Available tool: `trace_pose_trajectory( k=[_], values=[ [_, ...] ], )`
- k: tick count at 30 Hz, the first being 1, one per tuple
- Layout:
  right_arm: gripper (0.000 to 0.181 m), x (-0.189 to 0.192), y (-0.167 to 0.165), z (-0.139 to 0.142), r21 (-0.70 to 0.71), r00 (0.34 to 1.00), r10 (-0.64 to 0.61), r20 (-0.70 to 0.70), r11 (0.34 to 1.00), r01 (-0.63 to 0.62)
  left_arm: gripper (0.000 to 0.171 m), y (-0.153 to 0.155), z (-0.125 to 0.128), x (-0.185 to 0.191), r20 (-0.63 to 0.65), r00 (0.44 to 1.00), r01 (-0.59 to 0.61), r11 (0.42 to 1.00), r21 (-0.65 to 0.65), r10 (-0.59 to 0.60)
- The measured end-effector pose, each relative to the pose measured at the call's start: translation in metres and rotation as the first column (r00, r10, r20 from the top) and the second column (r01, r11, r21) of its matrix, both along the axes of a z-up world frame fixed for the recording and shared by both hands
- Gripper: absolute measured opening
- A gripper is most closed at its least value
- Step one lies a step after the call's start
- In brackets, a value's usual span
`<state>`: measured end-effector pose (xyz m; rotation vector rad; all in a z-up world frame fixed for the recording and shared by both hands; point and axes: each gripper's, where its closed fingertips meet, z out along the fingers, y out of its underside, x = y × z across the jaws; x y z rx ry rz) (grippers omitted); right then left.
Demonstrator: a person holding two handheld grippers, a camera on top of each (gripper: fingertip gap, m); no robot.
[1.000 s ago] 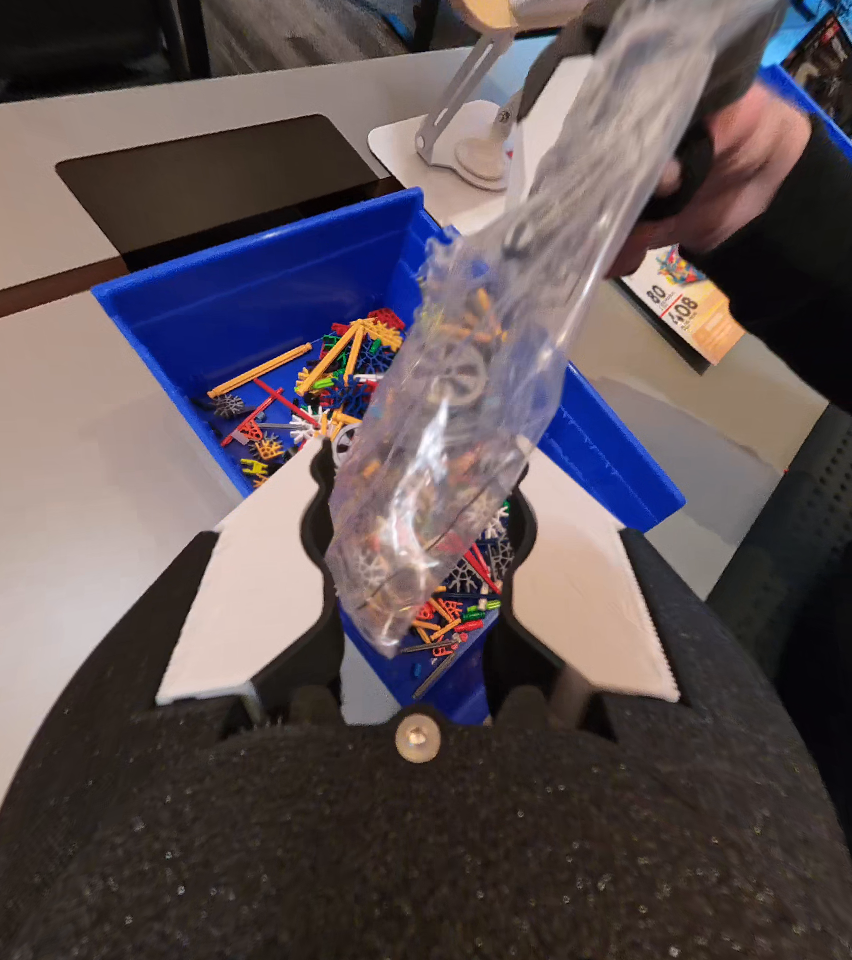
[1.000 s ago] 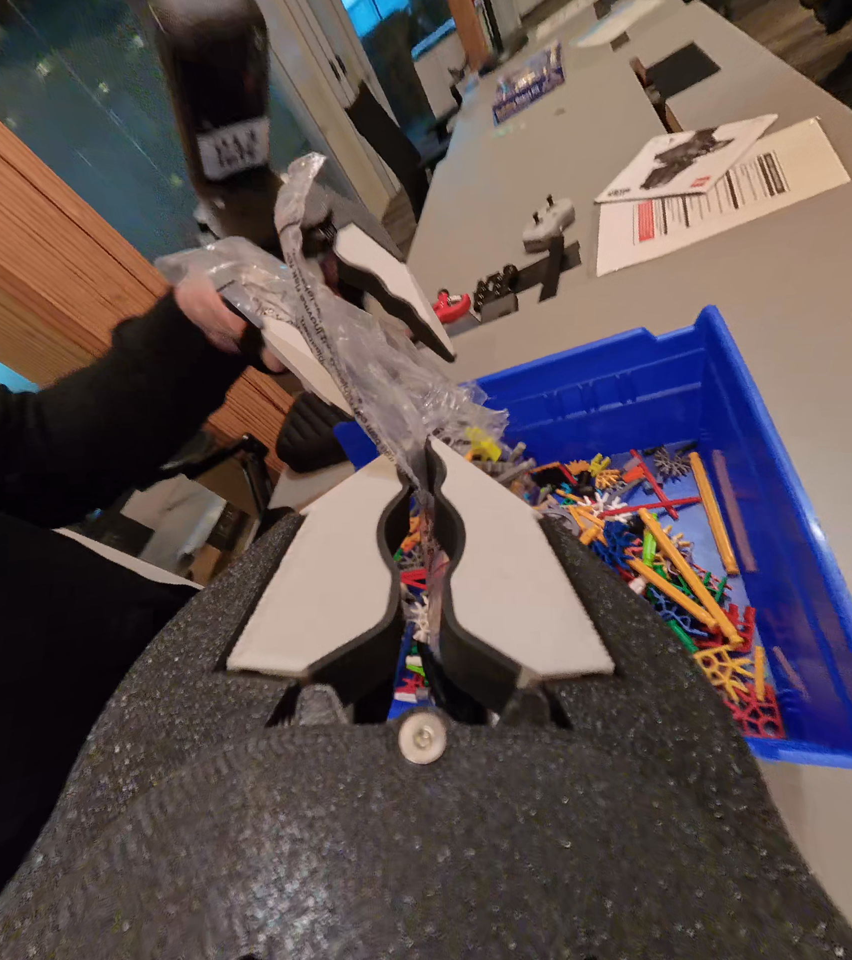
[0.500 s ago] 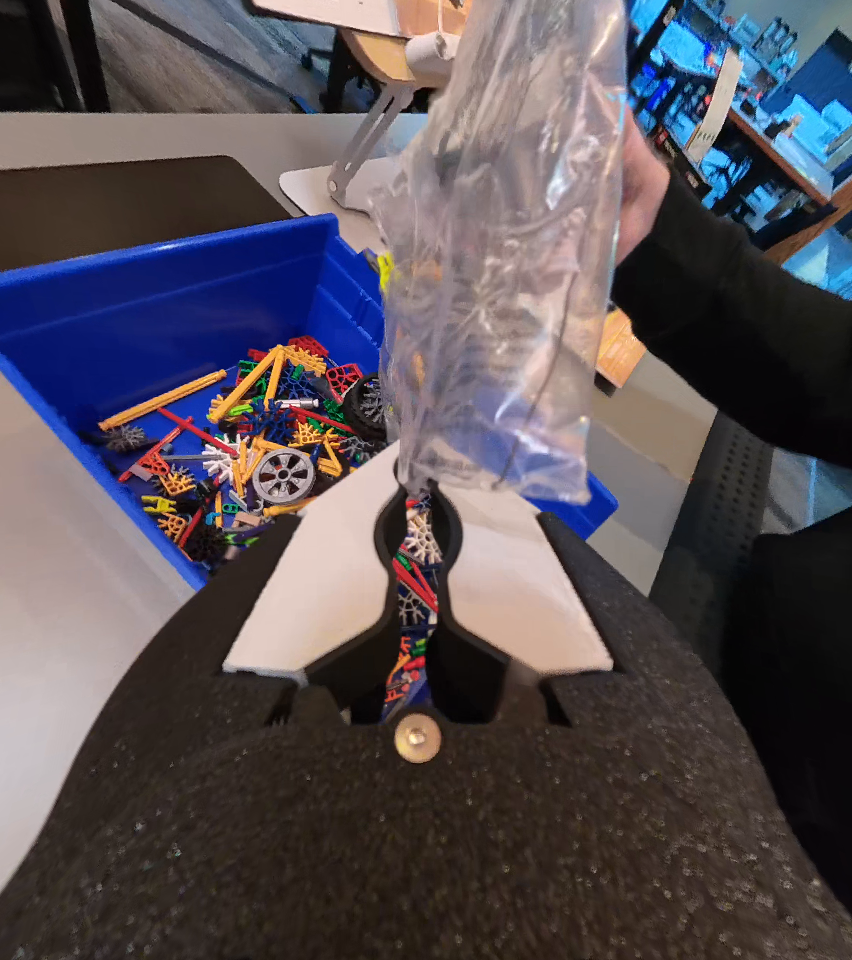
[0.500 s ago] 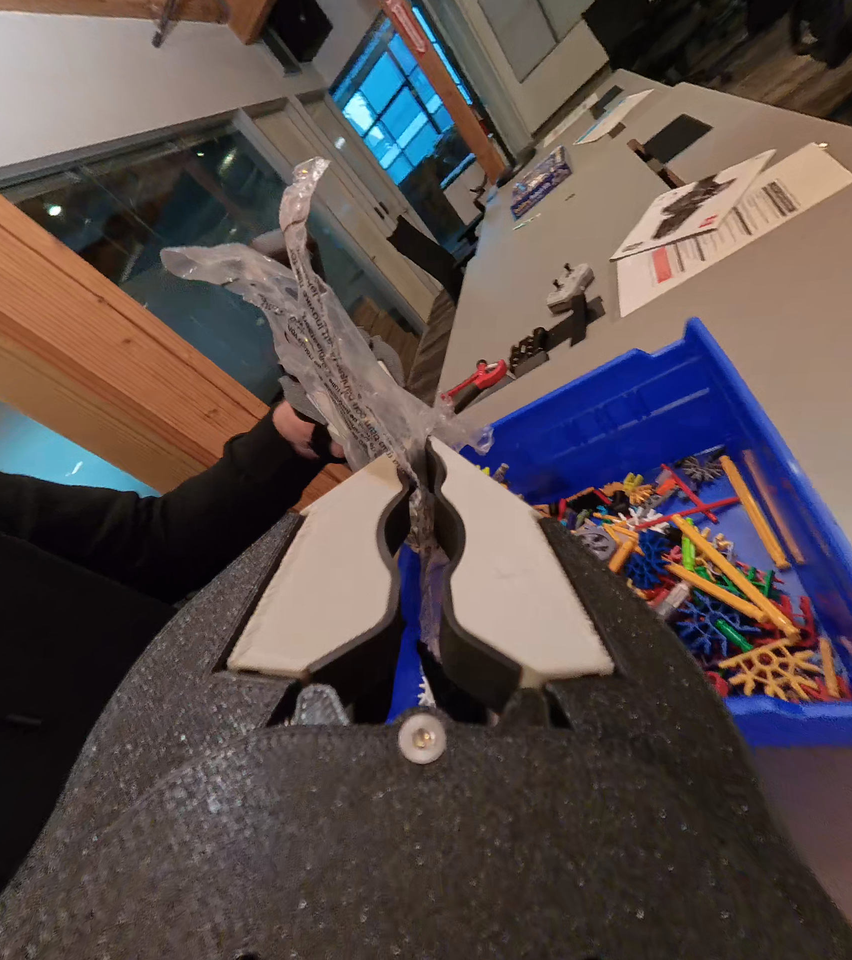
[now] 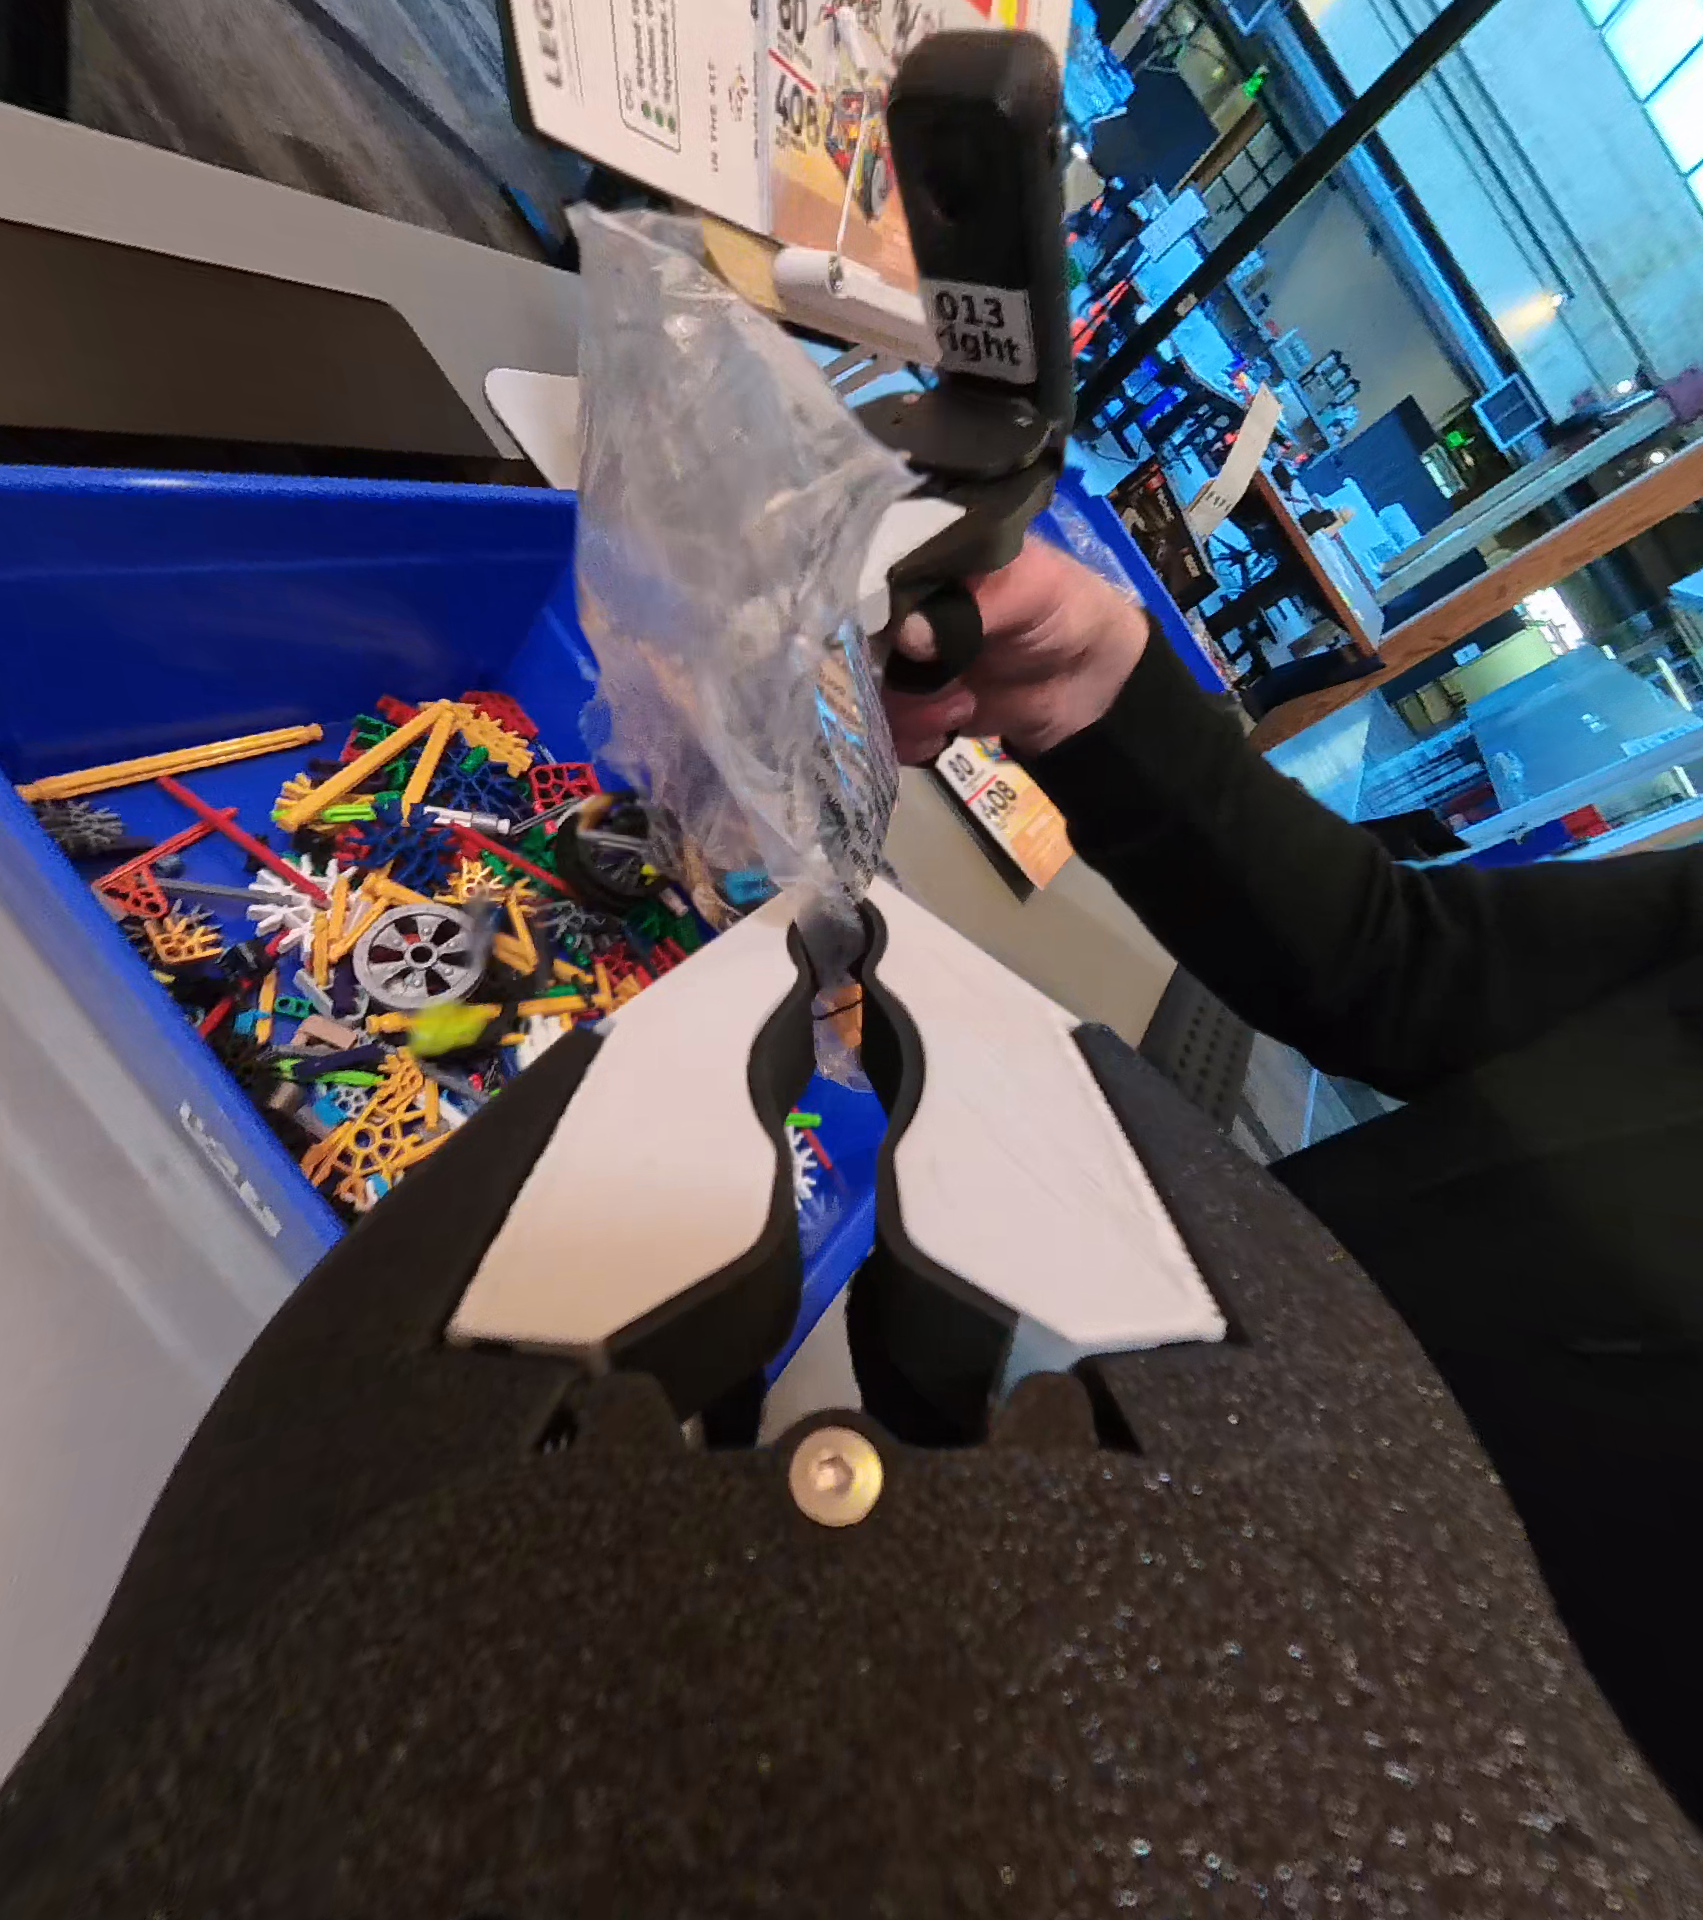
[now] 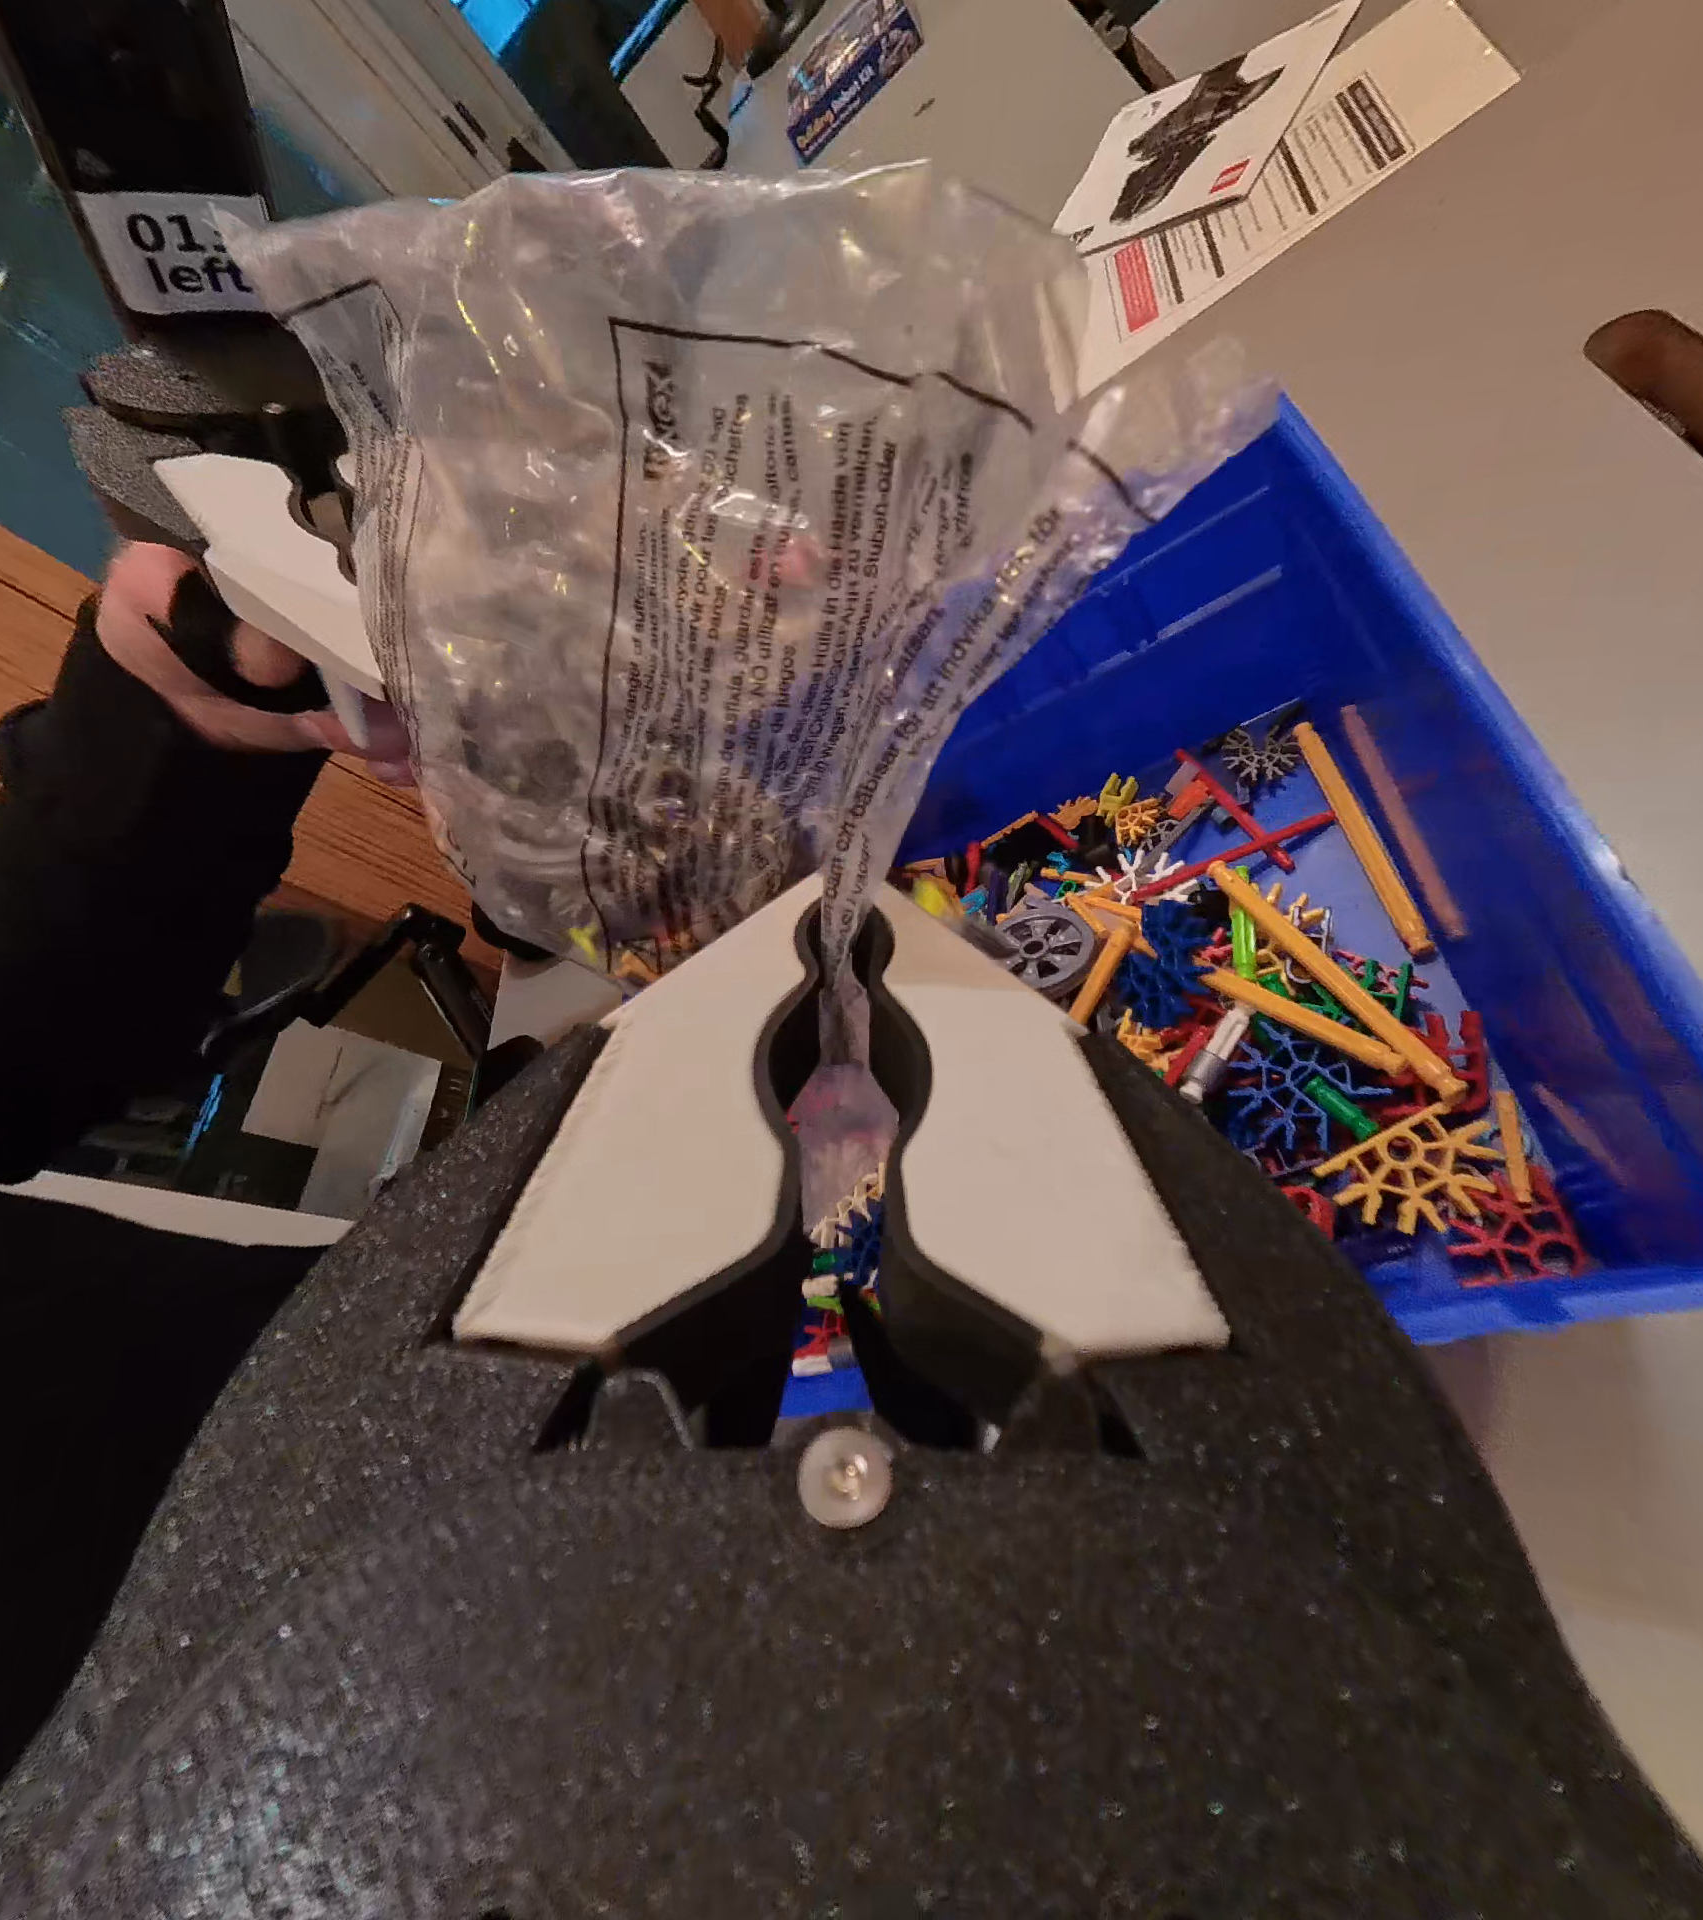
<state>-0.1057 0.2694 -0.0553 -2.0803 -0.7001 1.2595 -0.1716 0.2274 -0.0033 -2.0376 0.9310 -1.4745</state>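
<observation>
Overhead, a clear plastic bag [image 6: 681,540] hangs stretched between the two grippers, above the near end of a blue bin [image 6: 1512,727]. The left gripper [image 5: 831,935] has its jaws pressed together on one bunched corner of the film, and the right gripper [image 6: 842,935] pinches another gathered corner the same way, so each wrist view shows crumpled plastic squeezed into the narrow slot between the white fingers. From the left wrist view the right gripper [image 5: 914,551] also shows farther off, gripped by a hand [image 5: 1023,655] in a black sleeve, with the bag rising from the one towards the other.

The bag looks nearly slack and see-through, with printed writing on its face. Only a few small bits seem to cling low inside it; how many I cannot tell. Held by two corners over the bin, anything loose would drop inside the blue walls, to my eye.

Down in the bin lies a heap of small construction-toy pieces [image 5: 390,935]: yellow rods, red and blue connectors, white snowflake shapes and a grey spoked wheel [image 5: 421,951]. The bin sits on a pale grey surface [image 6: 1595,291], and printed sheets [image 6: 1273,156] lie farther back on it.
</observation>
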Motion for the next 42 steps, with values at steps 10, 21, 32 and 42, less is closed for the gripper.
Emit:
trace_pose_trajectory(
  k=[10, 21, 32, 42],
  values=[
    [0.007, 0.008, -0.006, -0.004, -0.024, 0.997, -0.002, -0.076, 1.000, 0.001, 0.000, 0.008, 0.014, 0.000, 0.124, 0.992, -0.018, 0.998, -0.058, 0.025],
    [0.000, -0.003, -0.012, -0.006, -0.012, 0.998, -0.001, -0.057, 1.000, 0.000, 0.002, 0.011, 0.001, 0.002, 0.096, 0.993, -0.056, 0.997, -0.062, 0.062],
    [0.000, -0.007, -0.010, -0.030, 0.077, 0.984, -0.012, 0.179, 0.997, -0.002, 0.003, 0.019, 0.016, 0.006, -0.126, 0.989, -0.072, 0.993, 0.094, 0.084],
    [0.000, 0.000, -0.012, -0.034, 0.051, 0.989, -0.023, 0.146, 0.999, 0.016, 0.000, 0.032, 0.033, 0.001, -0.112, 0.983, -0.122, 0.978, 0.167, 0.142]
  ],
)
